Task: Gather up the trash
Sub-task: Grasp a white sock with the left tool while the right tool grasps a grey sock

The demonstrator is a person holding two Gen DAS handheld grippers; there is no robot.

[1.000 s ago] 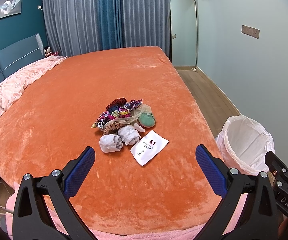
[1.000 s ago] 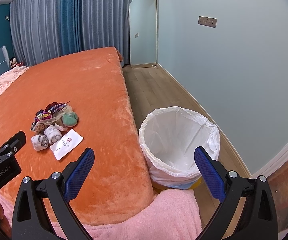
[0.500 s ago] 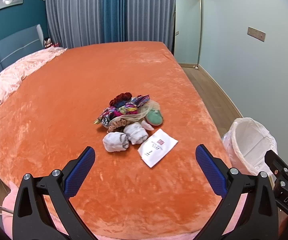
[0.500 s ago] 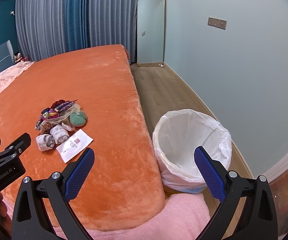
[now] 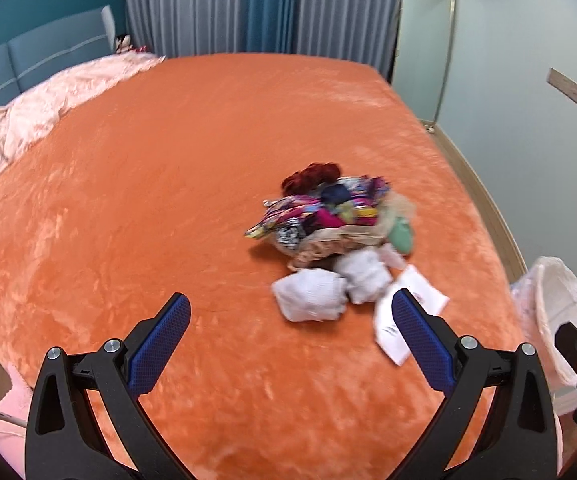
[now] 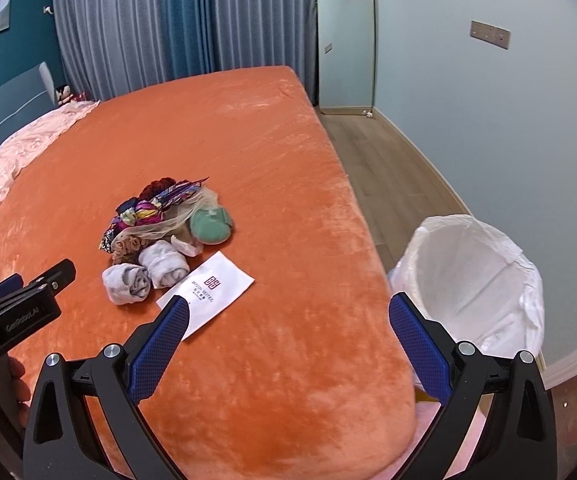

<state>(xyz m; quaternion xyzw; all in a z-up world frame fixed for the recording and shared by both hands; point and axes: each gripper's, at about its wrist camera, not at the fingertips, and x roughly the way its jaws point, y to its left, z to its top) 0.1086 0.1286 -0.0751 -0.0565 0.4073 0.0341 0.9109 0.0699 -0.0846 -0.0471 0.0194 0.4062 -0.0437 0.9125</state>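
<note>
**Mia:** Where is the trash?

**Ben:** On the orange bed (image 6: 248,152). There is a white paper packet (image 6: 208,292) with red letters. It lies flat, close to the near edge of the bed. Next to it are two rolled white socks (image 6: 144,272), a green pouch (image 6: 210,226) and a heap of colorful cloth (image 6: 156,206).

**Mia:** Which way does the packet point?

**Ben:** Its long side runs on a slant, from the near left up to the far right, as the right tongs see it.

**Mia:** Which tongs are closer to it?

**Ben:** Both are near. The right tongs (image 6: 288,344) have their left tip right over the packet's near corner, so the packet lies ahead and to the left of them. The left tongs (image 5: 288,340) have their right tip over the same packet (image 5: 412,312), so for them it lies ahead and to the right. I think the right tongs have the shorter trip to the bin after.

**Mia:** Are the tongs holding anything?

**Ben:** No. Both pairs are spread wide apart with nothing between them. They hang above the bed, not touching the packet.

**Mia:** And the bin?

**Ben:** The trash bin (image 6: 472,272) with the white bag stands on the floor, just beside the bed on the right. It looks empty inside.

**Mia:** So what has to happen?

**Ben:** I guess the tongs must swing a little toward the packet and turn to pinch across its short side. It is thin and flat on soft fuzz, so it may be hard to lift.
</note>
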